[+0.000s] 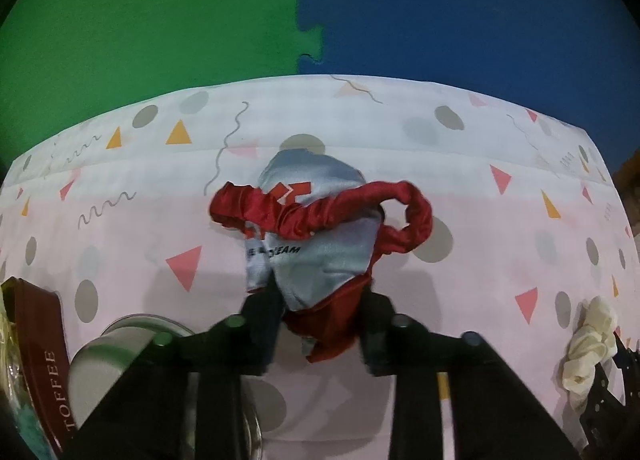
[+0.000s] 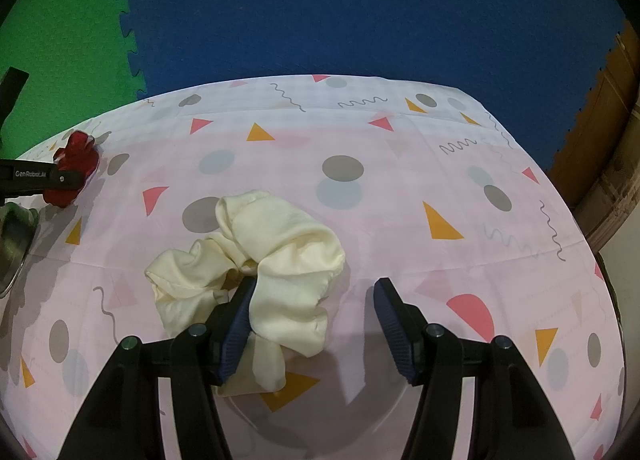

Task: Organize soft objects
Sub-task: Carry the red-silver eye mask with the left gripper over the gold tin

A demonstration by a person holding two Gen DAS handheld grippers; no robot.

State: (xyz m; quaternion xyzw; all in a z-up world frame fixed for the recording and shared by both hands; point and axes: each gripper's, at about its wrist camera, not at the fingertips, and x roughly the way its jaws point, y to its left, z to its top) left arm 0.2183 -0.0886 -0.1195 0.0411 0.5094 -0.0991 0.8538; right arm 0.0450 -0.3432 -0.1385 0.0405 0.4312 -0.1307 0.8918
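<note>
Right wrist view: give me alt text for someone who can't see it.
The right gripper is open over a cream scrunchie lying on a patterned tablecloth, its left finger reaching into the folds. Far left, the other gripper is at a red fabric item.

"TOFFEE" runs along the dark red box (image 1: 44, 372); "GenRobot.AI" marks the left gripper (image 2: 60, 179); partly hidden lettering ending "EAM" crosses the grey cloth (image 1: 320, 256).

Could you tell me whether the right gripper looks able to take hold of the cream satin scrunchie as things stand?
Probably yes: the right gripper is open, the cream satin scrunchie lies partly between its fingers on the patterned tablecloth, and nothing blocks it.
</note>
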